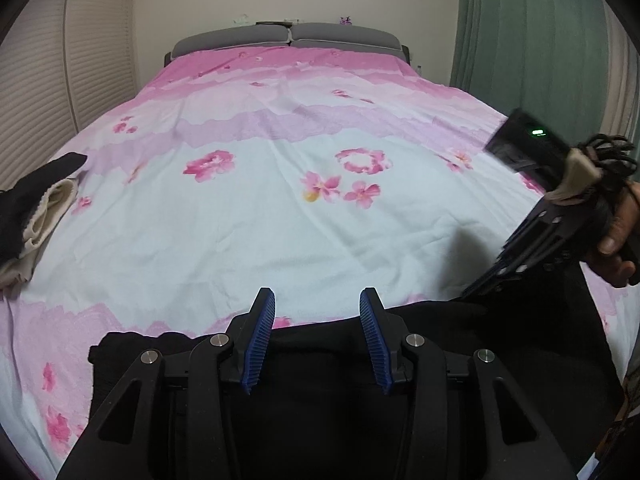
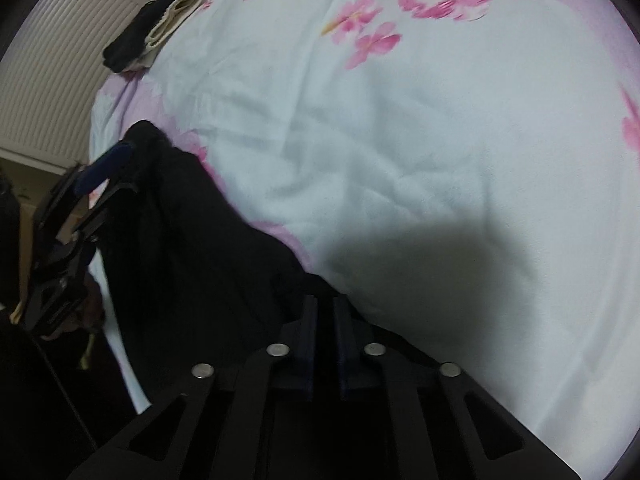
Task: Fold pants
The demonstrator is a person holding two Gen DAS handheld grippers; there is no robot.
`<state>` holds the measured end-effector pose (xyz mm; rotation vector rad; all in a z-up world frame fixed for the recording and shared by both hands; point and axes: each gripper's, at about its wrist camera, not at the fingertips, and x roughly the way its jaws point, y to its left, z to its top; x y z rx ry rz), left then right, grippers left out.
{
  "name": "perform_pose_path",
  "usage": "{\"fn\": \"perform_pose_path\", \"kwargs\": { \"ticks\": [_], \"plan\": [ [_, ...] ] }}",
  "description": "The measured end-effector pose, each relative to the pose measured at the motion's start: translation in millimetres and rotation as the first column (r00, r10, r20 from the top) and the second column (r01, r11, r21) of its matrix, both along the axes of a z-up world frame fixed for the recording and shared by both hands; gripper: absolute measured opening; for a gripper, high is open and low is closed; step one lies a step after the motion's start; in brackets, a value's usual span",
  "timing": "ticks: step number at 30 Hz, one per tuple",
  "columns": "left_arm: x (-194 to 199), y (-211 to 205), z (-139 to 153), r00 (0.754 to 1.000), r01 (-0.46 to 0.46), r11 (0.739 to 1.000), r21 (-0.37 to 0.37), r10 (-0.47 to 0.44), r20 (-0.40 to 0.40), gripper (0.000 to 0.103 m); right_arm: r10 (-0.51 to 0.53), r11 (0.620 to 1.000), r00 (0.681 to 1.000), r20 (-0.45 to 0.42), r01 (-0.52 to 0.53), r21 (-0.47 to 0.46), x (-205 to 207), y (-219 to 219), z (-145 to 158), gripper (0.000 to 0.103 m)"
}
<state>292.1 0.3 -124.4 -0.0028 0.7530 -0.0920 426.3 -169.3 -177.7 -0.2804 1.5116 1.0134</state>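
Note:
Black pants (image 1: 320,364) lie along the near edge of the bed; they also show in the right wrist view (image 2: 192,232). My left gripper (image 1: 318,304) is open, its blue pads (image 1: 262,332) above the pants' far edge. In the right wrist view the left gripper (image 2: 108,164) sits at the pants' left end. My right gripper (image 2: 325,308) is shut on the pants' edge, fingers nearly together. In the left wrist view the right gripper (image 1: 480,286) reaches down to the pants at the right.
The bed carries a pink and white flowered cover (image 1: 280,200). A pile of black and cream clothes (image 1: 36,208) lies at the bed's left edge, also seen in the right wrist view (image 2: 160,24). Grey headboard (image 1: 288,38) at the far end, green curtain (image 1: 520,40) to the right.

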Motion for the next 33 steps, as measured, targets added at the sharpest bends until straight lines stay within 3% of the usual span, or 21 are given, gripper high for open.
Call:
{"fn": "perform_pose_path", "kwargs": {
  "ticks": [5,10,13,16,19,20,23,28,33],
  "plan": [
    [1,12,2,1.000,-0.023,0.999,-0.023,0.023,0.005,0.043,-0.047,0.999,0.985,0.165,0.046,0.009,2,-5,29,0.004],
    [-1,14,3,1.000,-0.025,1.000,-0.018,0.025,0.007,0.043,-0.183,0.981,0.922,0.342,0.152,0.117,4,-27,62,0.004],
    [-2,13,3,1.000,-0.017,1.000,-0.023,0.017,0.001,0.043,-0.129,0.992,0.954,0.270,0.120,0.050,0,-20,35,0.004],
    [-3,10,5,1.000,-0.006,1.000,-0.015,0.006,0.005,0.043,-0.105,0.993,0.946,0.308,0.115,-0.013,-1,-21,23,0.007],
    [-4,8,4,1.000,0.004,1.000,-0.013,-0.004,-0.001,0.044,-0.172,0.983,0.901,0.399,0.186,0.005,5,-35,42,0.028],
    [-4,8,5,1.000,0.004,1.000,-0.013,-0.004,-0.002,0.044,-0.216,0.974,0.882,0.418,0.225,0.029,8,-45,51,0.040],
    [-12,10,9,1.000,0.001,1.000,-0.008,-0.001,0.006,0.044,-0.279,0.958,0.860,0.427,0.278,0.068,1,-62,68,0.043],
    [-49,19,23,0.999,0.000,1.000,0.005,0.000,0.053,0.044,-0.385,0.923,0.815,0.433,0.342,0.177,-55,-76,88,0.043],
    [-102,33,34,0.995,-0.005,1.000,0.029,0.002,0.096,0.047,-0.464,0.885,0.754,0.465,0.375,0.275,-152,-59,92,0.047]
  ]
}}
